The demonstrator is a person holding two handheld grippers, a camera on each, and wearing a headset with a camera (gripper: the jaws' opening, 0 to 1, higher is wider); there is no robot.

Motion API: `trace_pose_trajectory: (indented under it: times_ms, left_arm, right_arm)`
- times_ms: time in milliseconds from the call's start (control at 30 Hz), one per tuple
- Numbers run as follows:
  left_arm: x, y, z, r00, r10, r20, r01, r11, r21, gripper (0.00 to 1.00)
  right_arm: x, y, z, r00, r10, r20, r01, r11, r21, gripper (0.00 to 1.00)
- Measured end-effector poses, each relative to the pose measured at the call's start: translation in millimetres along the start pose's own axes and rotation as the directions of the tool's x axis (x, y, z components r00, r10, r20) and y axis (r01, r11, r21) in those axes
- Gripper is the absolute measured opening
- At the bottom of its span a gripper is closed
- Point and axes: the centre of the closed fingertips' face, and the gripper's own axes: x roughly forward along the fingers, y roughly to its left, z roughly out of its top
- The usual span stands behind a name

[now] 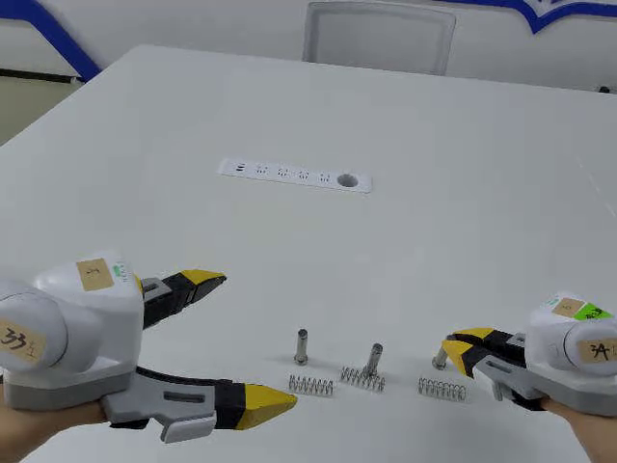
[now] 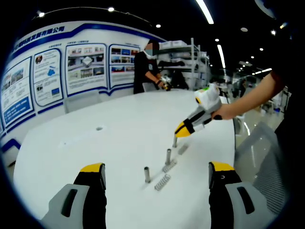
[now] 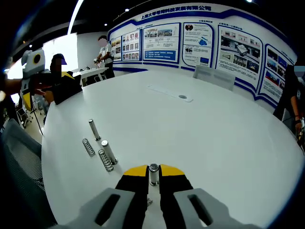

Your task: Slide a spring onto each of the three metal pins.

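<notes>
Claws come first, nearest of all. The left claw [image 1: 234, 340] is wide apart and holds nothing. The right claw [image 1: 453, 349] is squeezed on the right pin [image 1: 441, 359], with one yellow tip on each side of it, as the right gripper view shows.

Just past the claws, three springs lie flat in a row on the white tabletop [image 1: 405, 222]: the left spring [image 1: 310, 386], the middle spring [image 1: 362, 379] and the right spring [image 1: 442, 389]. A bit farther stand the left pin [image 1: 301, 345] and the middle pin [image 1: 372, 360], which touches its spring.

No pin has a spring on it yet, so the job looks to be at its very start, on the first pin. Next, I think, the left claw must pinch a spring gently, turn its open end to the held pin and push it on straight.

Far off sits a socket strip [image 1: 294, 176].
</notes>
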Motion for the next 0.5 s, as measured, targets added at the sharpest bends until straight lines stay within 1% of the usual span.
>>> trace_pose_trajectory:
  times_ms: [133,233,333,400,433,467,500]
  left_arm:
    - [-1.1,0.6,-1.1,1.0000,0.002,-0.004,-0.002,1.000,0.000,0.91]
    - [-1.9,0.9,-1.7,1.0000,0.003,-0.005,-0.003,1.000,-0.001,0.91]
    - [-2.6,1.0,-4.2,0.9999,0.005,-0.013,-0.005,1.000,0.000,0.91]
    - [-2.9,1.3,-5.7,0.9999,0.006,-0.014,-0.006,1.000,-0.002,0.91]
    - [-3.0,1.4,-6.2,0.9999,0.007,-0.013,-0.007,1.000,-0.005,0.91]
    - [-3.1,1.4,-6.6,0.9999,0.007,-0.013,-0.007,1.000,-0.006,0.91]
    - [-3.0,1.3,-7.3,0.9999,0.007,-0.013,-0.007,1.000,-0.009,0.91]
  right_arm:
    - [-5.7,-2.1,5.6,1.0000,-0.005,0.007,0.005,1.000,-0.013,0.09]
    - [-14.1,-6.7,10.6,0.9994,-0.018,0.028,0.018,1.000,-0.009,0.12]
    - [-21.1,-9.3,7.5,0.9996,-0.009,0.028,0.009,1.000,-0.016,0.13]
    - [-24.5,-10.8,-4.0,0.9999,0.002,-0.012,-0.002,0.999,-0.052,0.16]
    - [-25.6,-8.4,-13.3,0.9986,0.028,-0.044,-0.031,0.998,-0.064,0.17]
    - [-25.8,-4.6,-21.2,0.9959,0.057,-0.070,-0.061,0.997,-0.057,0.18]
    - [-26.0,0.3,-30.2,0.9905,0.091,-0.103,-0.098,0.993,-0.063,0.19]
